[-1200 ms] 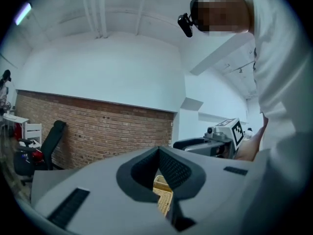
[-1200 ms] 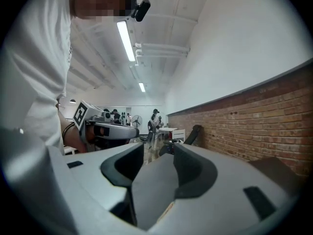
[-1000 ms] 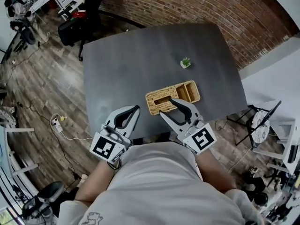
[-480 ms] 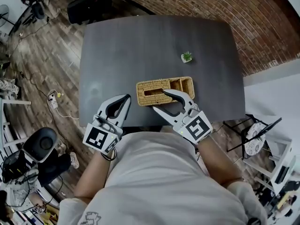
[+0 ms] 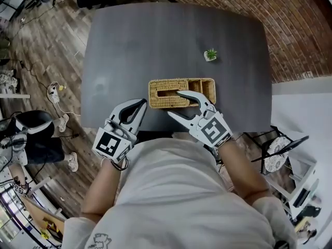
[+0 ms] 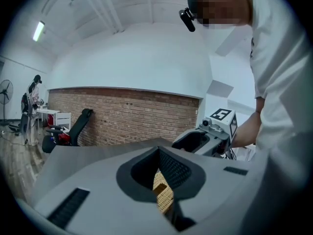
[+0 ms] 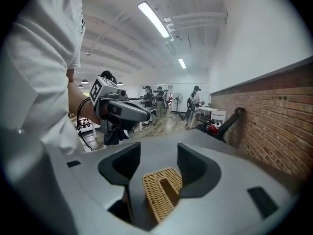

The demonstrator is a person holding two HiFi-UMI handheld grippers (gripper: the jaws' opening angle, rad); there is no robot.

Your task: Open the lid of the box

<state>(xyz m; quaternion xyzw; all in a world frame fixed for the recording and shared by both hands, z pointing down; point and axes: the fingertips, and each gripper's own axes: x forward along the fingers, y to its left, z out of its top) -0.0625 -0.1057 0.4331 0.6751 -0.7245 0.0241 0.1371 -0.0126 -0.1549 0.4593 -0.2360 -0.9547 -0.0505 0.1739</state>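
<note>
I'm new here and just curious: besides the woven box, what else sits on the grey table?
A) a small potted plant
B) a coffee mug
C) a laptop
A: a small potted plant stands on the table, apart from the woven box, on its far side from the person.

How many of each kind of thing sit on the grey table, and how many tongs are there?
Tan woven wicker box: 1
Small green potted plant: 1
Grey tongs with marker cubes (left tongs, right tongs): 2
Total: 4
</note>
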